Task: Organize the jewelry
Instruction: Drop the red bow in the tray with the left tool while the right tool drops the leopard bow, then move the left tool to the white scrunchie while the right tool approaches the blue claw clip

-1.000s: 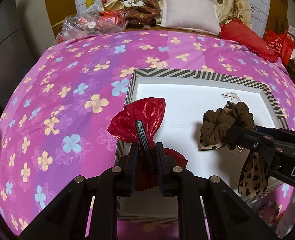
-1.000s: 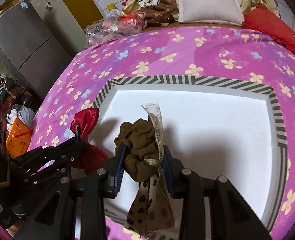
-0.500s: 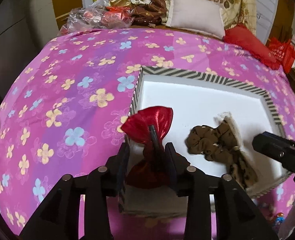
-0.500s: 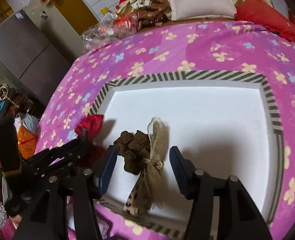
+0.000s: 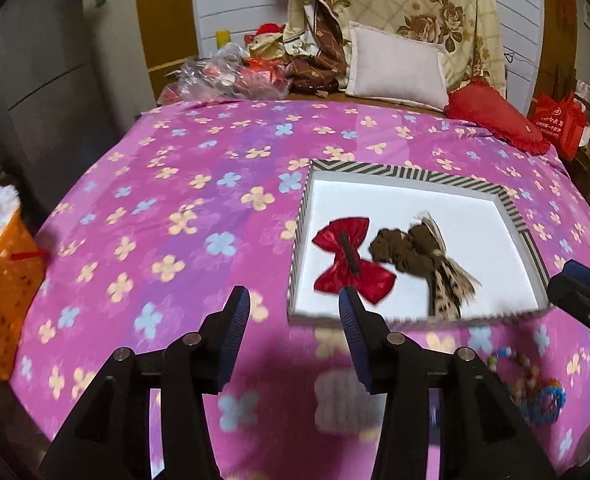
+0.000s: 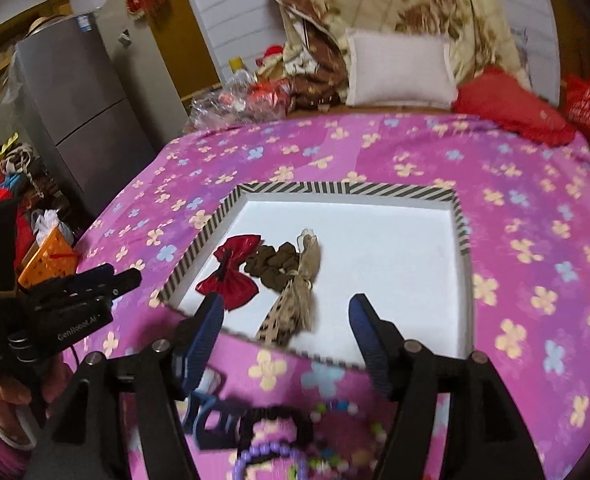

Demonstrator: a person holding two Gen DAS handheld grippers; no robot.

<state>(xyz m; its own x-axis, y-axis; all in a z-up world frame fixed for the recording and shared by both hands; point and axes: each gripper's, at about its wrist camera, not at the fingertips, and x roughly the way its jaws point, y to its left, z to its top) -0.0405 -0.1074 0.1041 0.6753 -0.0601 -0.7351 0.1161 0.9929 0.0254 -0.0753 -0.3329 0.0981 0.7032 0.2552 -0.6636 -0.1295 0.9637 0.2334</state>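
A red bow hair clip and a brown scrunchie with a leopard-print tail lie side by side in the near-left part of a white tray with a striped rim. My left gripper is open and empty, pulled back in front of the tray's near-left corner. In the right wrist view the bow and scrunchie lie in the tray. My right gripper is open and empty at the tray's near edge. Loose beaded bracelets and a black clip lie beneath it.
The tray sits on a pink flowered bedspread. Colourful beaded jewelry lies on the bedspread near the front right. Pillows and plastic bags are at the back. An orange basket stands beside the bed on the left.
Both grippers opened and let go of the red bow and the brown scrunchie, which now lie in the tray. Both grippers have drawn back toward me.
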